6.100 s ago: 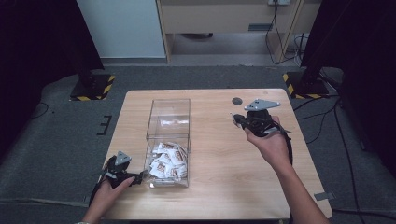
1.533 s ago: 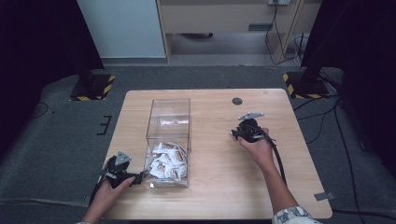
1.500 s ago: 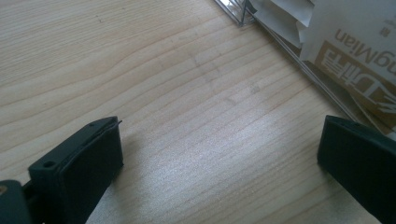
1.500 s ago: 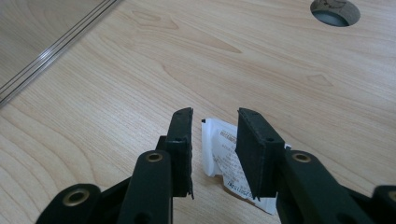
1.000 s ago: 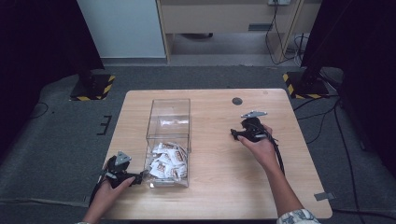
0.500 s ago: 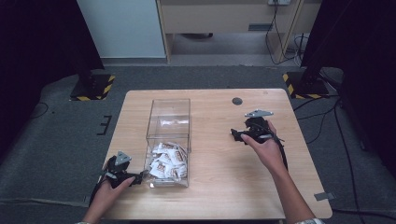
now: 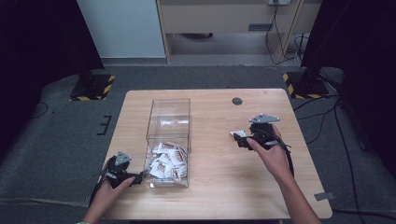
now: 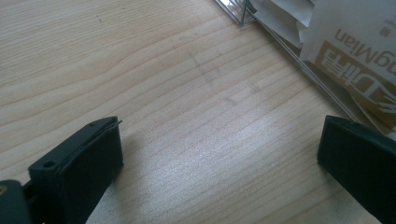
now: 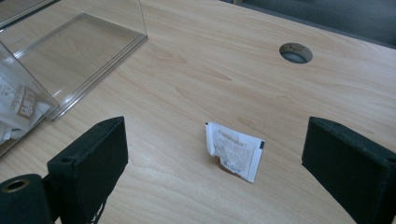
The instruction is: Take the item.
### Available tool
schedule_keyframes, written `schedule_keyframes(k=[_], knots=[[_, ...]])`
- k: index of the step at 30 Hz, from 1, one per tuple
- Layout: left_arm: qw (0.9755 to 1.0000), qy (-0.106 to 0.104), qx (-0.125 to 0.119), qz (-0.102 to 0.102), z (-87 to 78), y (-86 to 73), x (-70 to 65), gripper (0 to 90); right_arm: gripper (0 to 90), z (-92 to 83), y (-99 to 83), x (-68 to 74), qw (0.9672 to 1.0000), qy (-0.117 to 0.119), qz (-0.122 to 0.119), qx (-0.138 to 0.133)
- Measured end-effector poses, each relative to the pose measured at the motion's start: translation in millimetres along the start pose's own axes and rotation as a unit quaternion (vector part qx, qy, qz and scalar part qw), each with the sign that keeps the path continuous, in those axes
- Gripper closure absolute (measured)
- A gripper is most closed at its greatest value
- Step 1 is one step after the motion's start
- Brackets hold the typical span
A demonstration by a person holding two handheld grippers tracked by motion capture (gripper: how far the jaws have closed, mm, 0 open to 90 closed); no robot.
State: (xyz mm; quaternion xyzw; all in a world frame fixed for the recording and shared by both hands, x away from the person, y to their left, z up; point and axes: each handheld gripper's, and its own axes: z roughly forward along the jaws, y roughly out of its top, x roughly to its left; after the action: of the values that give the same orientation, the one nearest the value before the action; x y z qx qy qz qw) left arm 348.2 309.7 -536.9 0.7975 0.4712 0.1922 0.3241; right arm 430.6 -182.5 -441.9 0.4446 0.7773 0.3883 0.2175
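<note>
A small white sachet (image 9: pixel 236 150) lies flat on the wooden table (image 7: pixel 210 191), just left of my right gripper (image 7: pixel 243 139) in the high view, where the sachet (image 7: pixel 238 134) shows as a white speck. My right gripper (image 9: pixel 217 184) is open; its jaws have just been opening, and the sachet lies on the table ahead, between their lines, untouched. A clear plastic box (image 7: pixel 170 100) stands left of centre, with several white-and-tan sachets (image 7: pixel 166 162) piled at its near end. My left gripper (image 7: pixel 138 178) rests open beside the box's near left corner (image 8: pixel 243 21), its jaws (image 8: pixel 219 179) over bare wood.
A round cable hole (image 7: pixel 237 101) sits in the table at the back, also seen ahead in the right gripper view as a cable hole (image 9: pixel 295 52). The far half of the box is nearly bare. Dark stands with yellow-black bases (image 7: pixel 303 83) flank the table on the grey floor.
My right gripper has drawn back to the right and lifted a little, its jaws spread, leaving the sachet on the table. The left gripper has stayed put.
</note>
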Motion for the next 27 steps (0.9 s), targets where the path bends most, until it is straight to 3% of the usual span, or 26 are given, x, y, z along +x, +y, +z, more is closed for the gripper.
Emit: schedule_keyframes(k=[19, 27], knots=[[1.0, 0.001, 0.0, 0.0, 0.0, -0.1, -0.1, 0.0, 7.2, -15.0, -51.2, 15.5, 0.9998, 0.016, -0.004, 0.008], [1.0, 0.001, 0.0, -0.001, -0.1, -0.1, -0.1, 0.0, 7.3, -11.9, -78.9, 22.9, 0.9994, 0.022, 0.001, 0.028]])
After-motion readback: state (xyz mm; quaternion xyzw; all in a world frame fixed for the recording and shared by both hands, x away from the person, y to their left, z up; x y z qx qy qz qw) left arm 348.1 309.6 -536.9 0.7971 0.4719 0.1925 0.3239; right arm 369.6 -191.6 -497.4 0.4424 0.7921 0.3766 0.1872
